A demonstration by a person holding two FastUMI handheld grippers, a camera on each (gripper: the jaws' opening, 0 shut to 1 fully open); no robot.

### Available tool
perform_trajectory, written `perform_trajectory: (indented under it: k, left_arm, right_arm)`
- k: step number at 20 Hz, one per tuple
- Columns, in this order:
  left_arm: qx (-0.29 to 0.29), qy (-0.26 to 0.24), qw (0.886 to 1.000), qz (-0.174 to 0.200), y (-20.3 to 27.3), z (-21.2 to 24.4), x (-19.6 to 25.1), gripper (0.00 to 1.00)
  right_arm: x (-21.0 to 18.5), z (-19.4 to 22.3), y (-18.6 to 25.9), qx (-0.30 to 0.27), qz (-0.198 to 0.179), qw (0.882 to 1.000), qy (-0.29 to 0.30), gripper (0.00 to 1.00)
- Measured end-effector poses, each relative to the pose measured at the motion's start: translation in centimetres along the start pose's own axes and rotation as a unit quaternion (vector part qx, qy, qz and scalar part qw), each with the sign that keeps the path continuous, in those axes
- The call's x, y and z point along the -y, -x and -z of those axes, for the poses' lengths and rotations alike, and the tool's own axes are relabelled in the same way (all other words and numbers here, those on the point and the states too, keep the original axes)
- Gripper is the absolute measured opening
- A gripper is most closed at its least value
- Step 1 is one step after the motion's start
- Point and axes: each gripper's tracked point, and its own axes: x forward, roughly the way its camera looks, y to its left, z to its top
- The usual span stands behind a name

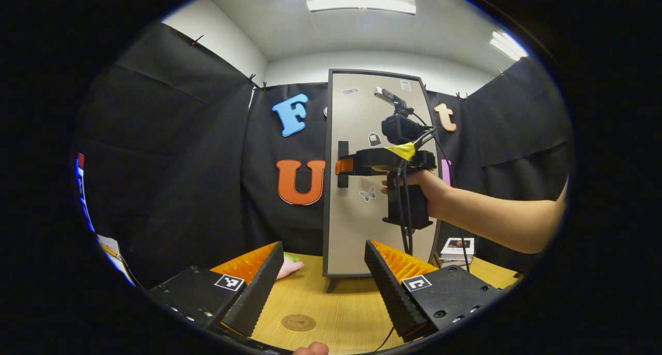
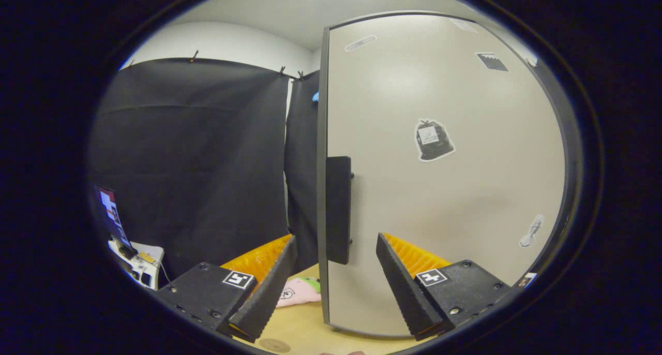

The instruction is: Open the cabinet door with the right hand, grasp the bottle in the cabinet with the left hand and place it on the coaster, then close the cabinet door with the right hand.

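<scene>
Cabinet door (image 2: 445, 179) stands shut, directly ahead of the right gripper (image 2: 333, 272), whose jaws are spread with the dark vertical handle (image 2: 339, 215) just beyond and between the fingertips, not yet pinched. The bottle is presumably behind that door and cannot be seen. Judged step: the first, opening the cabinet; the next move calls for advancing the right gripper until both fingers bracket the handle, closing on it, then swinging the door outward about its far edge. The left gripper (image 1: 323, 282) waits well back, jaws spread and empty, with the coaster (image 1: 298, 322) on the wooden table (image 1: 341, 303) just below and between its fingers. Other items: a pink soft toy (image 2: 297, 293) lies on the table below the right gripper's left finger, near the cabinet foot; small boxes (image 1: 457, 246) sit beyond the left gripper's right finger. The toy may lie in the door's swing path.
</scene>
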Motion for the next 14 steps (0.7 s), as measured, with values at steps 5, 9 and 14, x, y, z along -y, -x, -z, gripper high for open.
perform_trajectory:
  k: [5,9,14]
  left_arm:
    - [-0.003,0.002,1.0,-0.014,-0.1,0.3,-1.2,0.95]
    - [-0.005,0.007,1.0,-0.028,-0.2,0.3,-2.1,0.95]
    - [-0.005,0.013,0.999,-0.034,-0.2,0.4,-3.1,0.95]
  right_arm:
    - [-0.2,-1.1,-3.2,0.004,0.007,1.0,-0.001,0.81]
    - [0.0,-0.5,-4.4,-0.012,0.025,1.0,0.0,0.66]
    - [1.1,-0.5,-4.6,0.007,0.044,0.999,-0.003,0.31]
